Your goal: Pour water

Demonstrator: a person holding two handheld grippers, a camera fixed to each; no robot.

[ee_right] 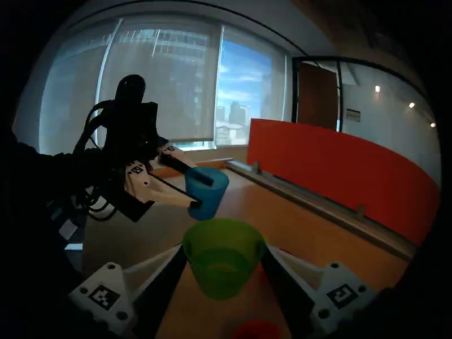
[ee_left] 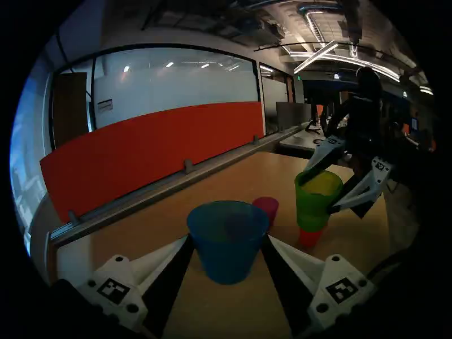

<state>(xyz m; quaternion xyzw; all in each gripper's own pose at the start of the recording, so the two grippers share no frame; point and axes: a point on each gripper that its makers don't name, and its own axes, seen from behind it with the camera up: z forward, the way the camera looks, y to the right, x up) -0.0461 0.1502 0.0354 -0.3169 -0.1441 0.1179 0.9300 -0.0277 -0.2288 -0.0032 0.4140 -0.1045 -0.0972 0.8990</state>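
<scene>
Green cup: clamped between the fingers of the right hand-held gripper.
Blue cup: clamped in the left hand-held gripper, near the green.
Table: wooden; carries pink cup, red cup.
Room: orange-red partition; window onto city buildings.

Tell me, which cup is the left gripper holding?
The blue cup, clamped in the left gripper. The green cup is in the right gripper; the pink cup and red cup stand unheld on the table.
</scene>
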